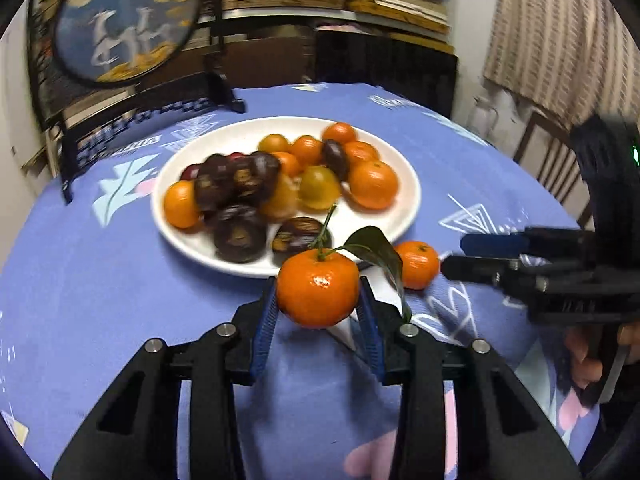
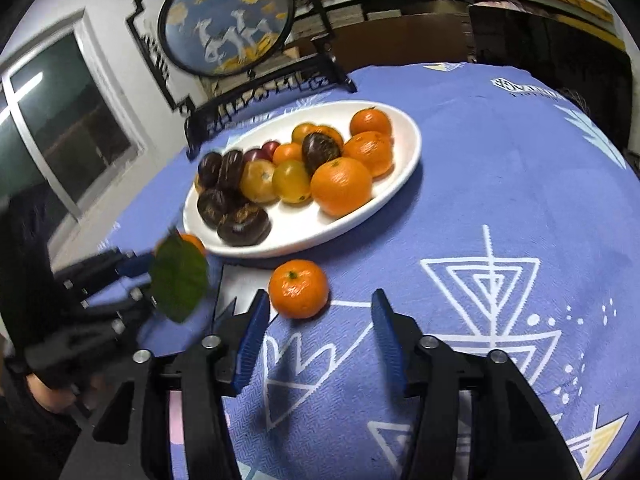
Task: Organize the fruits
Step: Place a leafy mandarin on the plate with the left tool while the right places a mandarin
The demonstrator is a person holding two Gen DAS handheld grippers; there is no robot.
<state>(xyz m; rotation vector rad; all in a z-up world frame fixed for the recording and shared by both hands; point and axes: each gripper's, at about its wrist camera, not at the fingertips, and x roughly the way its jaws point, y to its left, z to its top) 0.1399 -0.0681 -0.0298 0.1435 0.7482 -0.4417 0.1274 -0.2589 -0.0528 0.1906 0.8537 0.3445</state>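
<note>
My left gripper (image 1: 319, 292) is shut on a leafy tangerine (image 1: 318, 288) with stem and green leaf, held above the cloth just in front of the white plate (image 1: 404, 208). The plate holds several tangerines, yellow fruits and dark purple fruits. A loose tangerine (image 1: 418, 265) lies on the cloth beside the plate's near rim. In the right wrist view that loose tangerine (image 2: 298, 288) sits just ahead of my open, empty right gripper (image 2: 318, 300), nearer its left finger. The held fruit's leaf (image 2: 180, 280) and the left gripper (image 2: 120, 276) show at left, and the plate (image 2: 408, 160) lies beyond.
The round table wears a blue patterned cloth (image 2: 500, 200). A round painted screen on a black stand (image 2: 228, 20) stands behind the plate. Shelves of books fill the back wall. A wooden chair (image 1: 552, 156) is at the table's right side.
</note>
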